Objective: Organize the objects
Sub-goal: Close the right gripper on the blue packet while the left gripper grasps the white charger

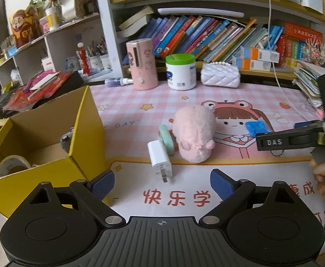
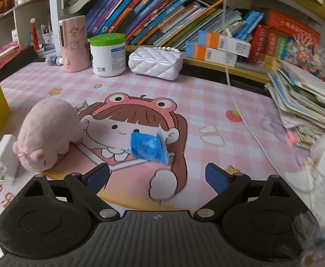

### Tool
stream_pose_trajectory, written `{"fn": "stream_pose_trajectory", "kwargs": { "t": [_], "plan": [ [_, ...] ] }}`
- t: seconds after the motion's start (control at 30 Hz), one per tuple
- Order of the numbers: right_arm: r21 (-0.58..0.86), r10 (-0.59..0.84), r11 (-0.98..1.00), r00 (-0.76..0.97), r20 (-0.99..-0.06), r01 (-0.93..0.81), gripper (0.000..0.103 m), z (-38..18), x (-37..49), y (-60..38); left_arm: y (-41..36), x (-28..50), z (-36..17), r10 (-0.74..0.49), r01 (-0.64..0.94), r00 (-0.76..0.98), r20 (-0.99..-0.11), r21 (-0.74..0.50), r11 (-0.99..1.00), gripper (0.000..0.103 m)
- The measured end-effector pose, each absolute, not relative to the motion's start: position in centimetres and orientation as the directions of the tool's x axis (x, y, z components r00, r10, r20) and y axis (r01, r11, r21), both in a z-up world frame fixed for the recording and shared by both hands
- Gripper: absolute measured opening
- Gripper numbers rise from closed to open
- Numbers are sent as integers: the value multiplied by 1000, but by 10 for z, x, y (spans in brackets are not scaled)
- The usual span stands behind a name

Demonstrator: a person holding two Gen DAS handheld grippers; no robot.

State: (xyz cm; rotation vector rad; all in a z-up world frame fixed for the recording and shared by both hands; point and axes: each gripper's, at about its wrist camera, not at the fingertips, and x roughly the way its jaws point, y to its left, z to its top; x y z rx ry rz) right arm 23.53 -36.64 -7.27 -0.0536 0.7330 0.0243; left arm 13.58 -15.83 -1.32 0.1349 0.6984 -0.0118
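A pink plush toy (image 1: 194,136) lies mid-mat, with a mint round case (image 1: 167,141) leaning on its left side and a white charger plug (image 1: 160,161) in front of that. A blue packet (image 1: 257,127) lies to the right. My left gripper (image 1: 162,183) is open and empty, just short of the charger. My right gripper (image 2: 157,176) is open and empty, just short of the blue packet (image 2: 149,148); the plush (image 2: 49,134) and charger (image 2: 5,155) are to its left. The right gripper also shows in the left wrist view (image 1: 291,141).
An open yellow cardboard box (image 1: 85,133) stands at the left, holding a tape roll (image 1: 12,165) and a small grey toy (image 1: 65,141). A pink appliance (image 1: 141,63), white tub (image 1: 180,71) and white quilted purse (image 1: 220,74) line the back. Stacked booklets (image 2: 307,104) sit right. A white cable (image 2: 240,109) crosses the mat.
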Motion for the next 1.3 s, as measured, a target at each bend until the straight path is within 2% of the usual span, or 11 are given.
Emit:
{"fn": "stream_pose_trajectory", "kwargs": {
  "t": [0.3, 0.37, 0.4, 0.43, 0.6, 0.7, 0.83, 0.9, 1.03, 1.13, 1.3],
  "plan": [
    [2, 49, 998, 732, -679, -65, 72, -95, 283, -363, -154, 132, -13, 65, 33, 756, -652, 137, 990, 95],
    [8, 49, 998, 729, -683, -60, 61, -97, 291, -363, -155, 132, -13, 60, 35, 758, -649, 132, 991, 95],
    [12, 53, 998, 725, -687, -61, 49, -98, 293, -364, -155, 133, -12, 54, 39, 760, -648, 128, 991, 95],
    [17, 59, 998, 719, -692, -66, 43, -99, 295, -365, -155, 133, -12, 49, 42, 763, -645, 125, 991, 95],
    [49, 92, 996, 734, -673, -79, 40, -88, 287, -369, -159, 144, -15, 75, 19, 764, -641, 138, 990, 94],
    [80, 109, 994, 741, -662, -75, 40, -75, 273, -372, -160, 159, -20, 92, -8, 744, -661, 129, 992, 90],
    [109, 167, 986, 733, -660, -127, 40, -61, 248, -371, -169, 184, -28, 126, -17, 716, -687, 164, 986, 52],
    [109, 194, 981, 733, -652, -163, 41, -53, 235, -370, -170, 196, -34, 144, -36, 704, -696, 168, 985, 50],
    [114, 235, 971, 733, -638, -212, 41, -41, 213, -366, -166, 216, -44, 118, -66, 678, -726, 99, 993, 49],
    [117, 259, 964, 731, -631, -240, 40, -34, 203, -362, -163, 230, -55, 110, -72, 658, -745, 83, 994, 41],
    [110, 268, 960, 734, -625, -257, 40, -30, 194, -359, -159, 245, -70, 121, -99, 636, -762, 75, 992, 37]
  ]
}}
